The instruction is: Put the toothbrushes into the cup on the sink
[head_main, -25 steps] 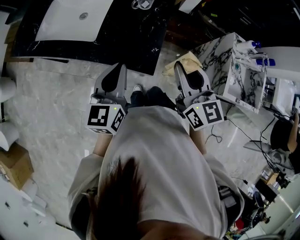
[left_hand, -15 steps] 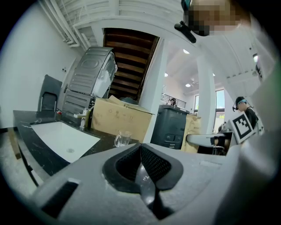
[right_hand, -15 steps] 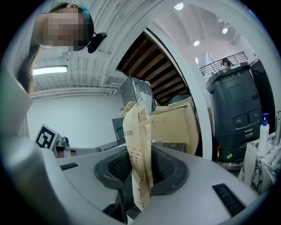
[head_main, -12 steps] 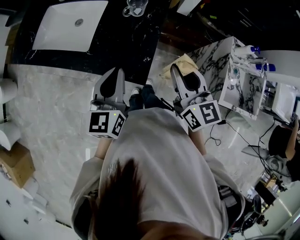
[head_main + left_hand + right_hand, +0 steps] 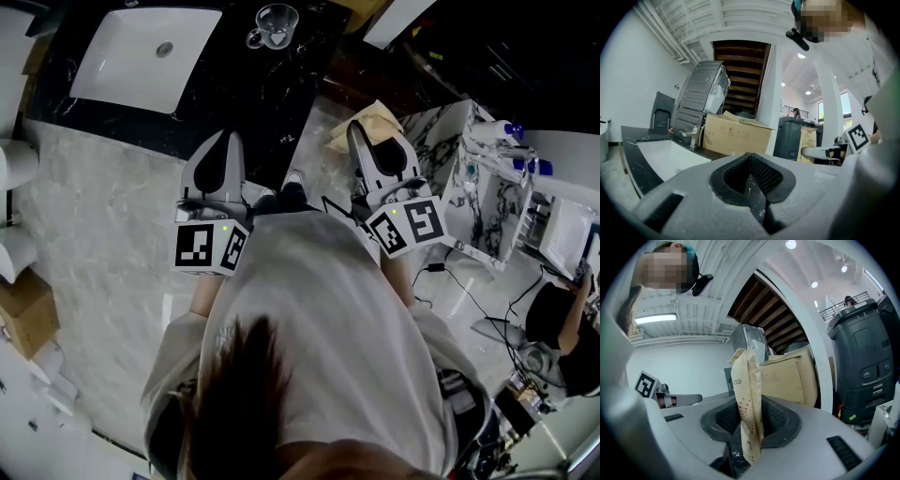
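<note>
You'd neared the surface, cup at twelve o'clock; right tool pinched a paper packet, left tool pressed together, empty.

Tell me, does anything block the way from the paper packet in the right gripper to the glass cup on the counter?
Nothing visible does. Only bare black countertop lies between the paper packet and the glass cup beside the sink basin.

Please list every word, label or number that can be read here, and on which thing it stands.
"END": on the beige paper packet held in the right gripper; earlier letters may be hidden.
On the cardboard box: faint print, too blurred to read.
On the marker cubes: square patterns only, no letters.
</note>
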Demonstrator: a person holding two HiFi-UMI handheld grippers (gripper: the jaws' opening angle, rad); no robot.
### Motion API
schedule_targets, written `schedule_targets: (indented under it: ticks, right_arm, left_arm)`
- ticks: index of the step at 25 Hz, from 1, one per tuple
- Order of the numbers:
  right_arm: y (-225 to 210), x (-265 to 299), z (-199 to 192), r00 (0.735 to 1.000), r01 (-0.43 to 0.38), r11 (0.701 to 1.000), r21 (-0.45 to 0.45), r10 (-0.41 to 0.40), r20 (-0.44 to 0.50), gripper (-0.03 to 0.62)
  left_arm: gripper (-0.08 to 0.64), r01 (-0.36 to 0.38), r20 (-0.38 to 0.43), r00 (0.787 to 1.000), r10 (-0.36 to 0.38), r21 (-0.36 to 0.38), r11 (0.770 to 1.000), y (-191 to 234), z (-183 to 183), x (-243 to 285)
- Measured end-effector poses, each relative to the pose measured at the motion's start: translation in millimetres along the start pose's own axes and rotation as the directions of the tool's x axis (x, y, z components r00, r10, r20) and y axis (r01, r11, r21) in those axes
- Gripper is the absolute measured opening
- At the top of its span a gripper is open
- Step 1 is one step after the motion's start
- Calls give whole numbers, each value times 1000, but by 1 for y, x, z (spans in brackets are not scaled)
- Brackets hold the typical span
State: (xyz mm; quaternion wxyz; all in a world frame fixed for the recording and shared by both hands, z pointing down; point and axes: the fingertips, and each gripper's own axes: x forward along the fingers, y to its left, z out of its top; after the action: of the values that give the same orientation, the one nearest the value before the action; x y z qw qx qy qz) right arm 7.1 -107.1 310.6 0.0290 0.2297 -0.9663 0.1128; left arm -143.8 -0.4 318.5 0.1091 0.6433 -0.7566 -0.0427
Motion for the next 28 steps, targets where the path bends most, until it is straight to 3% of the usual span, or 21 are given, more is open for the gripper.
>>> schedule_targets:
  ticks: [11,17,28]
  right_arm:
    - [-27,13,19,1000,3,1000,-28,-3,16,106]
    - [-38,12,26,997,77,997,-24,-76,31,105]
    - [-31,25,29,991,134,991,-14,-134,28,104]
  left_arm:
    - [16,-41,15,999,41,-9,999,11,7,16]
    - [16,-8,-2,1000,8,-9,1000,21,10,24]
    - [16,44,-33,998,-44,1,999,42,18,32]
